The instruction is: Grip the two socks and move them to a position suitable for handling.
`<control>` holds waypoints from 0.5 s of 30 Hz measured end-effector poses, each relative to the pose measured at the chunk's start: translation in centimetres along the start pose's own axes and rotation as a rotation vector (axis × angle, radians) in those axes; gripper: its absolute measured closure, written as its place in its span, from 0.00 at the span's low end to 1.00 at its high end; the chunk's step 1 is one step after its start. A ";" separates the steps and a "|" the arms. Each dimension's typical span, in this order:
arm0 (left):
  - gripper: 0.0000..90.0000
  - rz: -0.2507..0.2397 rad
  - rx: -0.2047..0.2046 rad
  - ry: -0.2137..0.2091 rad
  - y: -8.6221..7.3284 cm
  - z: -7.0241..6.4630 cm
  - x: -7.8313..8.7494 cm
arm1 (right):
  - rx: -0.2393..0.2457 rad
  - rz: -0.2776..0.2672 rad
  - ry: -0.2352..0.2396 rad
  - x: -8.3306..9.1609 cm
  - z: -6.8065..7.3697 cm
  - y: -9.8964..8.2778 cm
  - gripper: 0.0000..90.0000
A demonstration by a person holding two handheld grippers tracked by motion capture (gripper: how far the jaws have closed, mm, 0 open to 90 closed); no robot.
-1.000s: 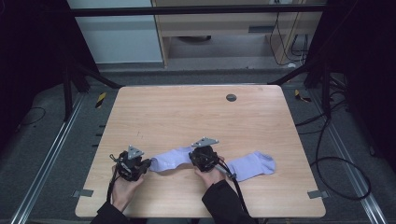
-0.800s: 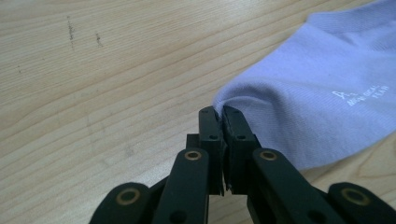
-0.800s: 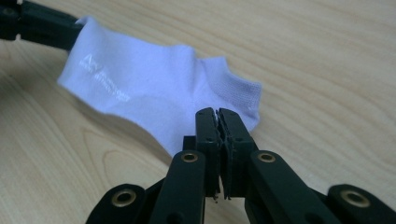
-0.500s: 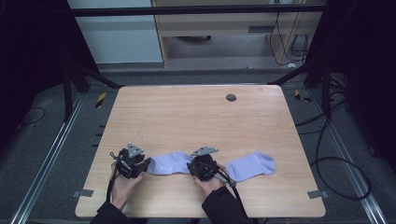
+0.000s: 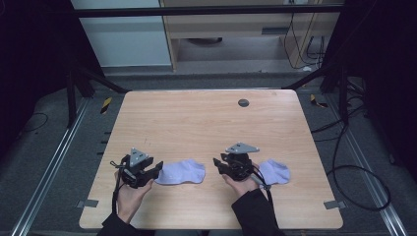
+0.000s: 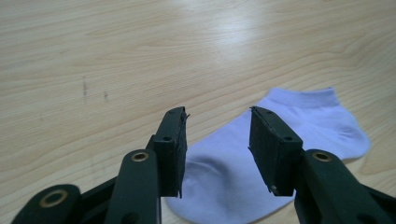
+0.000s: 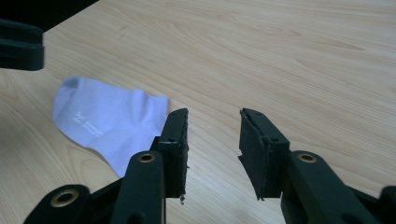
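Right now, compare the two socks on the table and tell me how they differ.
The left sock lies fully uncovered between the two grippers; the right sock is partly hidden behind the right gripper and hand. The left gripper has its open jaws at the left sock's end; the right gripper points away from the right sock, over bare wood. Both are pale lilac ankle socks lying flat near the table's front edge.

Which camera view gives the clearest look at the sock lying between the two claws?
The left gripper view: the left sock lies close, cuff and heel clear, beyond the open left claw. The high view shows it small; the right gripper view shows it partly hidden.
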State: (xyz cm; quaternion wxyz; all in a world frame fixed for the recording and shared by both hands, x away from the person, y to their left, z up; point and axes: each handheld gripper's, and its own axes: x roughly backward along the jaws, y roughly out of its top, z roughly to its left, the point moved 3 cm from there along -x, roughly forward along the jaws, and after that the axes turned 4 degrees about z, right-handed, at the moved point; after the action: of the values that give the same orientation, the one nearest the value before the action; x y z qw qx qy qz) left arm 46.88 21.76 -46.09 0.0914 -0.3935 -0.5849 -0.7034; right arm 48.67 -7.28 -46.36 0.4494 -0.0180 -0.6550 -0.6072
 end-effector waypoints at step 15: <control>0.62 0.033 -0.048 -0.079 2.0 -4.8 -1.4 | -0.048 0.048 -0.099 5.9 -8.0 -2.9 0.63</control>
State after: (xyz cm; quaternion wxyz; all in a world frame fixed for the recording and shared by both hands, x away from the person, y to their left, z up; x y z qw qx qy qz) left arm 46.82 16.41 -45.57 0.0706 -0.4325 -0.5645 -0.6995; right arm 48.03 -17.56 -46.19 0.4304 -0.0744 -0.6609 -0.6103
